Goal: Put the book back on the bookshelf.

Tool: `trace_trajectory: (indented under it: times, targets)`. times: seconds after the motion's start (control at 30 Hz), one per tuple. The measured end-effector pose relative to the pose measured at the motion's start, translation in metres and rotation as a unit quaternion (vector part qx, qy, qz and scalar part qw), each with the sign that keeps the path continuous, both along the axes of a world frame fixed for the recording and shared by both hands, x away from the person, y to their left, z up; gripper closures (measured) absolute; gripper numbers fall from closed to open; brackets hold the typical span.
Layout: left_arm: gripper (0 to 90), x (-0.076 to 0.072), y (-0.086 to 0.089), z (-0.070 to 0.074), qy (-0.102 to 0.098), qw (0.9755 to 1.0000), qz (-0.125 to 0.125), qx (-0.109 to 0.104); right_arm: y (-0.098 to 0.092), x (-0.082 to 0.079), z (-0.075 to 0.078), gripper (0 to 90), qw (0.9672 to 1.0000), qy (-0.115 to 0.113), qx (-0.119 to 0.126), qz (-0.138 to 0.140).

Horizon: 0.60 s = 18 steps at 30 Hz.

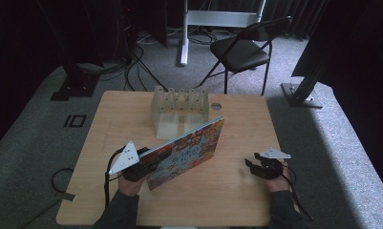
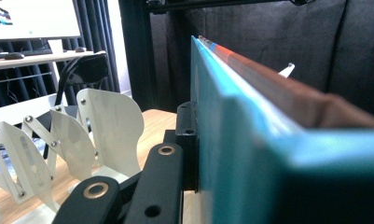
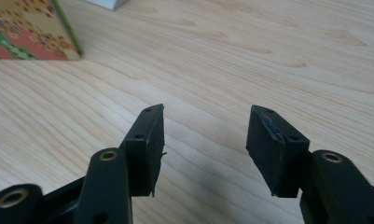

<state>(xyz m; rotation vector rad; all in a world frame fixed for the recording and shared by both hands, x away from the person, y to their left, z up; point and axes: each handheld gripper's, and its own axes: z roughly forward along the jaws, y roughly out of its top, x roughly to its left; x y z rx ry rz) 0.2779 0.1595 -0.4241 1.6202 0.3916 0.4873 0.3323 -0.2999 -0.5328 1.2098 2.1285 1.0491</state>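
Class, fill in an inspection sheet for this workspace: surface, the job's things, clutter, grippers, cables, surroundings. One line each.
Surface: wooden table, bare light wood at the near edge.
Job's things: colourful book, lifted at a tilt; white slotted rack behind it.
Clutter: small round item beside the rack, too small to identify.
Grippers: left gripper shut on the book's lower corner; right gripper open above bare wood, holding nothing.
Cables: a black cable trails from the left gripper; more on the floor.
Surroundings: grey carpet, black folding chair, dark curtains.
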Motion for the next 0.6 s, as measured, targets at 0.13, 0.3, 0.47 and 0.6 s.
trace_trajectory:
  times: [0.13,0.3,0.47,0.6]
  targets:
    - [80.7,-0.001,-0.001,0.001,0.001,1.0000,0.001,0.000,0.000,0.000,-0.001,45.1,1.0000,0.003,-0.002,-0.002]
    - [80.8,-0.002,0.000,0.003,0.000,1.0000,0.003,0.002,-0.002,0.003,-0.006,42.8,0.9998,0.015,-0.009,-0.010]
    - [80.8,-0.004,0.002,0.003,0.001,1.0000,0.007,0.002,-0.002,0.005,-0.009,39.4,0.9996,0.022,-0.014,-0.014]
    - [80.8,-0.004,0.004,0.004,0.005,0.9999,0.014,-0.003,-0.002,0.005,-0.011,38.6,0.9994,0.025,-0.019,-0.016]
